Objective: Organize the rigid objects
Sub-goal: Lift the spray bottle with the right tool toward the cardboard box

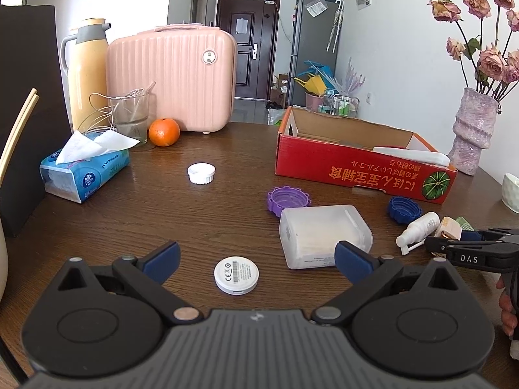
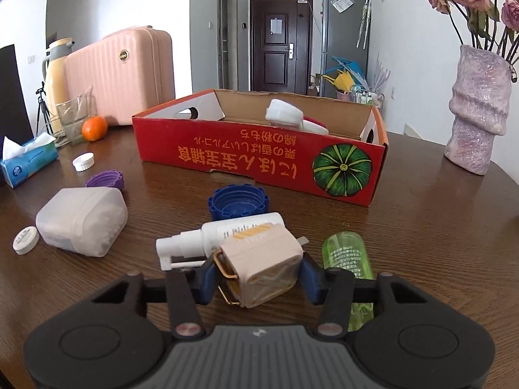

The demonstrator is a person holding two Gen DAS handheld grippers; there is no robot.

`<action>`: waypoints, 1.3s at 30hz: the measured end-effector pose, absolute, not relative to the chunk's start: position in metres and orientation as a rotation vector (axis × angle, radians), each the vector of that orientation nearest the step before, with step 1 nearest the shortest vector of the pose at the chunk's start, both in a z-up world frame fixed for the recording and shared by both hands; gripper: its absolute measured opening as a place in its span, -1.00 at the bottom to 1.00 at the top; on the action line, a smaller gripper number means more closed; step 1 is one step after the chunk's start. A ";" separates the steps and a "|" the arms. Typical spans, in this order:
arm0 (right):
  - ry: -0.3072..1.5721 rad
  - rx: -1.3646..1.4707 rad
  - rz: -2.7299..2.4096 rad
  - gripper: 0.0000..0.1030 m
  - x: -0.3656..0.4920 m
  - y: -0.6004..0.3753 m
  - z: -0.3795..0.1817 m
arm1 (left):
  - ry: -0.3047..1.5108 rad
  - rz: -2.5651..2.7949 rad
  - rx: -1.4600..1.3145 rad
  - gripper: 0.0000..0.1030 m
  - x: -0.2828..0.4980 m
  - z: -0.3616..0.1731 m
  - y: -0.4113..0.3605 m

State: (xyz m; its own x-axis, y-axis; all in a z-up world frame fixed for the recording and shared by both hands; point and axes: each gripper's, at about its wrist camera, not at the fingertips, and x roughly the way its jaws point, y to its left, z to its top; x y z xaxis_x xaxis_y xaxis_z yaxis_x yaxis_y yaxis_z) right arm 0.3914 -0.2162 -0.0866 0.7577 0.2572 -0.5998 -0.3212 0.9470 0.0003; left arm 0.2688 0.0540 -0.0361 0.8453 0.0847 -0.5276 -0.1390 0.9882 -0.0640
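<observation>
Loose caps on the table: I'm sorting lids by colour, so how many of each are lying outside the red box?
White ribbed cap: 1
Purple cap: 1
Blue cap: 1
Total: 3
The flat white disc is not counted as a cap.

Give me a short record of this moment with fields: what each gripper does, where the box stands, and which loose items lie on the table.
left gripper: open, above the white round disc
right gripper: shut on the beige square box
red cardboard box: open, on the wooden table, some white items already inside
loose items: blue cap, purple cap, white cap, white spray bottle, green bottle, translucent container
</observation>
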 end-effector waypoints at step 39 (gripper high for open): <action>0.433 -0.002 0.219 -0.03 0.323 -0.225 -0.052 | 0.592 0.147 -0.117 1.00 0.276 -0.038 0.062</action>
